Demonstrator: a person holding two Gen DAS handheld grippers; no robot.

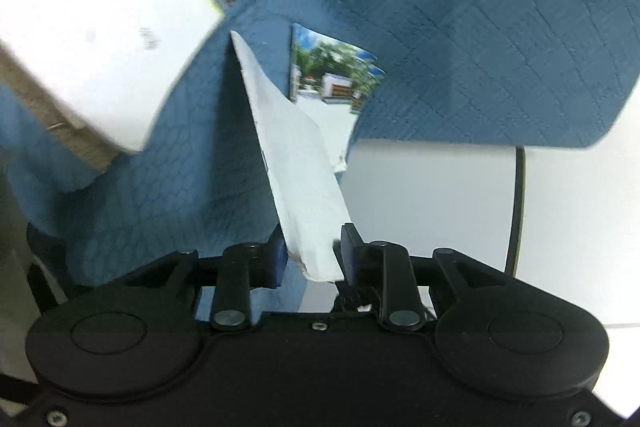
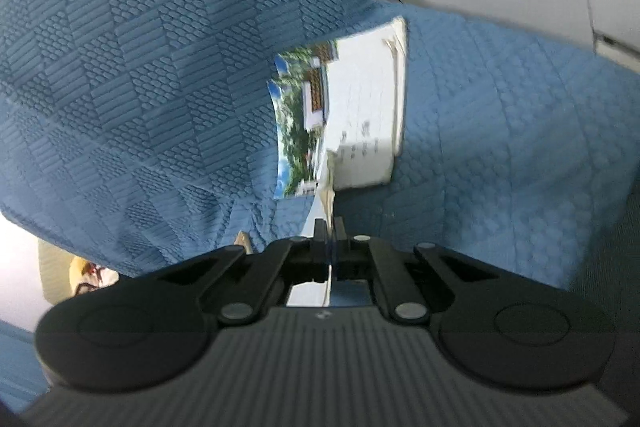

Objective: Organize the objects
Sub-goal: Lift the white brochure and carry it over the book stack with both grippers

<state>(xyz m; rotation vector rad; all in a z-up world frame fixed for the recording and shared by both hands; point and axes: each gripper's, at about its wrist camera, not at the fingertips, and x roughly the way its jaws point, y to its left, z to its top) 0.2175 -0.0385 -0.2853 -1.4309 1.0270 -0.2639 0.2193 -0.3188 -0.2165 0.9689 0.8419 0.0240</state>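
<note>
1. In our left wrist view, the left tongs [image 1: 312, 251] point forward and slightly upward. Their jaws stand a little apart, closed against the near corner of a white sheet [image 1: 298, 163] that rises edge-on, tilted toward the upper left.
2. Just behind that sheet we see a printed picture [image 1: 334, 75] of trees, blue sky and a building, partly tucked under a fold of the blue quilted bedspread [image 1: 480, 39].
3. At the upper left a white booklet [image 1: 92, 19] lies blurred on the bedspread; it carries small dark writing that we cannot read.
4. To the right, a pale surface [image 1: 440, 211] shows beneath the bedspread's edge.
5. In our right wrist view, the right tongs [image 2: 330, 243] are held level, with jaws pressed nearly together on the thin edge of a paper [image 2: 326, 199].
6. Farther ahead, the paper opens into a photo page [image 2: 298, 123] and a white page [image 2: 364, 99] with faint, unreadable characters, all against the blue bedspread [image 2: 140, 67].
</note>
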